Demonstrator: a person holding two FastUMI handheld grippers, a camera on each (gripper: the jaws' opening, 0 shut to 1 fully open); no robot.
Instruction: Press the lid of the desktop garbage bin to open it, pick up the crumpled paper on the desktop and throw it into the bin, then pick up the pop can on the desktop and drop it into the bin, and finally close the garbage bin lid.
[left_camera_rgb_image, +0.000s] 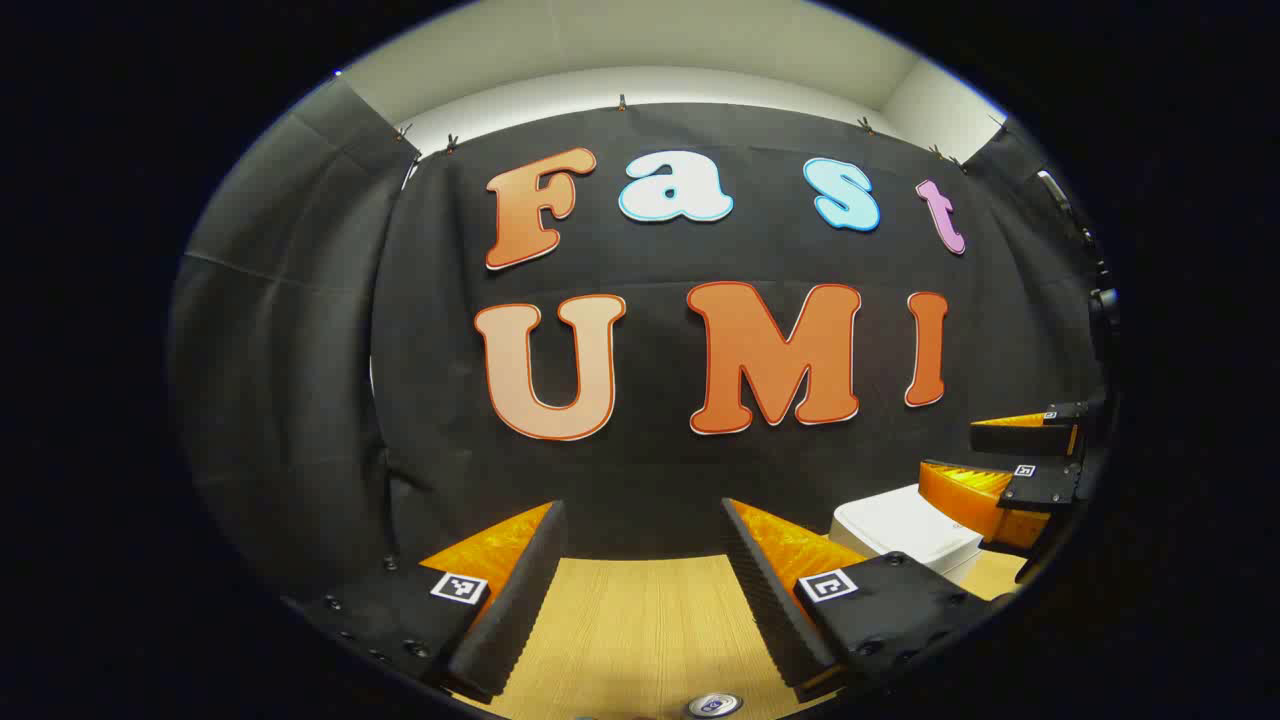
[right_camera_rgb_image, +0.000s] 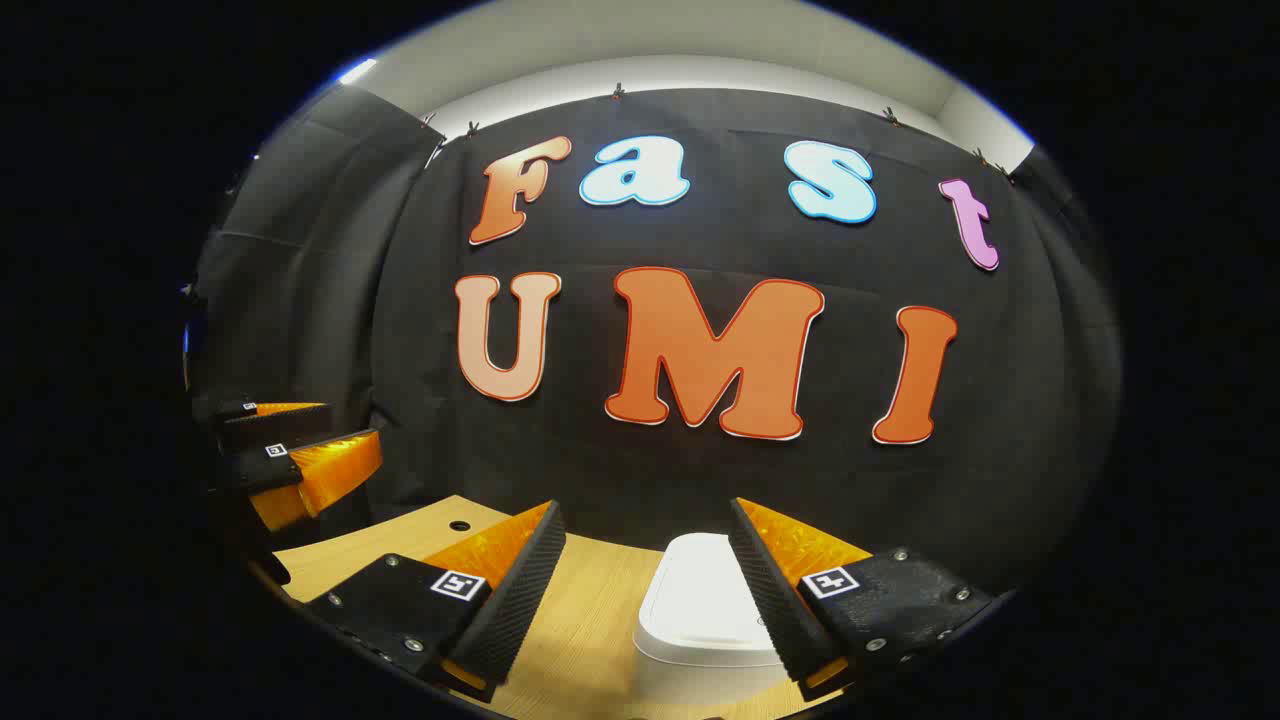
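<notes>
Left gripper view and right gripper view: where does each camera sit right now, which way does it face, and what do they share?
Left gripper view: rides on the left gripper, faces the booth wall over the wooden desktop; own open fingers below, pop can at the bottom edge, right gripper far right.
Right gripper view: rides on the right gripper, above the closed white bin; left gripper far left.
Shared: bin, desktop, both grippers.

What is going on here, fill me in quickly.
A person holds a tool in each hand above a wooden table. Both are open and hold nothing. The right tool hovers just over the white bin, whose lid is shut. The left tool hangs over bare table off to the side, with the top of a can just below it. Nothing has gone into the bin yet, by the look of it.
</notes>
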